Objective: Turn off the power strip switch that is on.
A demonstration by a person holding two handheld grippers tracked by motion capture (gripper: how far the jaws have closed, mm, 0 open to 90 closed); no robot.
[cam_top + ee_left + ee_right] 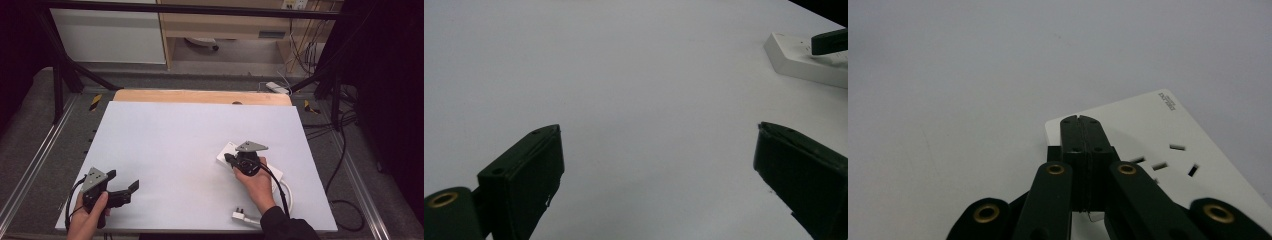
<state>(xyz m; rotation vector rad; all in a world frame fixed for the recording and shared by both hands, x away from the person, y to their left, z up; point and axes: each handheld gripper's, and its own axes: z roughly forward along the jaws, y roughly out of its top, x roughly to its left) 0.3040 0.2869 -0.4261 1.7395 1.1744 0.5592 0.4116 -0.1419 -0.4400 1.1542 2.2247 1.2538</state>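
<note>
Right gripper sits over the power strip near the right edge of the table, jaws pressed together with nothing between them. In the right gripper view the closed jaw tips lie above the near end of the strip, beside a set of socket slots; whether the tips touch the strip's top face cannot be told. Strip is white and flat on the table, lying at a slant, one end pointing toward the table's middle and the other toward the right front corner. Its white cord loops along the right edge and ends in a plug lying on the table just beside the front edge, near the person's right sleeve. Right hand grasps the gripper body from behind, the grey plate on top facing up. Left gripper is at the front left corner of the table, held in the left hand, jaws spread wide and empty, pointing toward the right side. In the left gripper view its two jaws stand well apart over bare table surface, with the strip and the dark tip of the right gripper far off at the upper right. Left gripper and strip are well apart. Table top is plain white with a wooden strip along its far edge.
</note>
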